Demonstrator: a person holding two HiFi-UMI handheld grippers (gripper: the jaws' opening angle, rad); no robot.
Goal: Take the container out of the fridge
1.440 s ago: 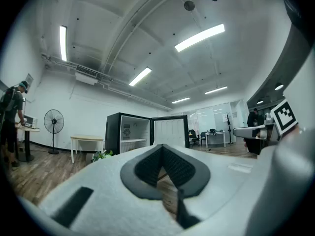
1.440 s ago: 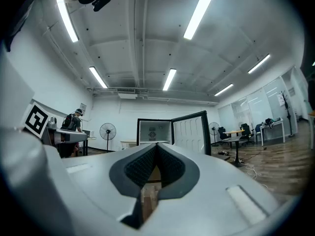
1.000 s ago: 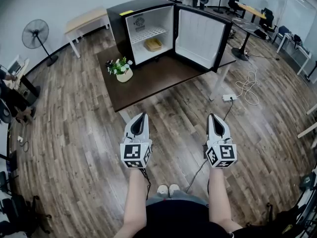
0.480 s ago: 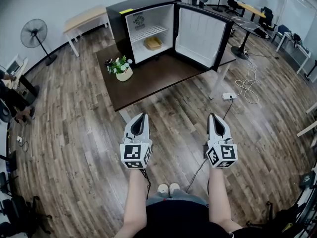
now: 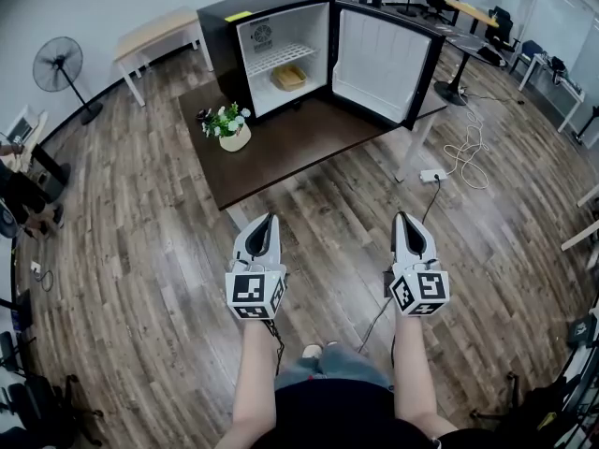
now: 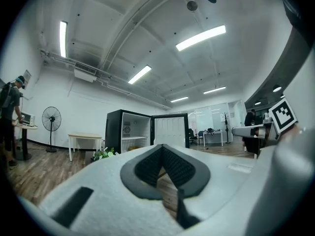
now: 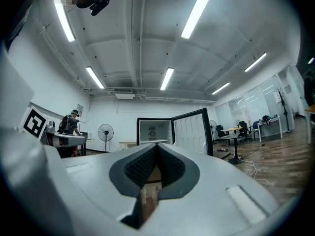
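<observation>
While both grippers hover level above the wood floor (image 5: 140,251), well short of the dark table (image 5: 309,148), neither one touches any object. Left gripper (image 5: 269,219): jaws closed tip to tip, nothing between them. Right gripper (image 5: 405,218): jaws likewise closed and empty. The black fridge (image 5: 262,6) stands on the far part of the table, with its door (image 5: 379,59) swung fully open to the right. The container (image 5: 289,79), a shallow tan tray, rests on the fridge's lower level, beneath 1 white wire shelf (image 5: 278,59). A potted plant (image 5: 230,129) sits on the table, near the fridge's front left corner. 1 pedestal fan (image 5: 58,68) stands on the floor at far left.
</observation>
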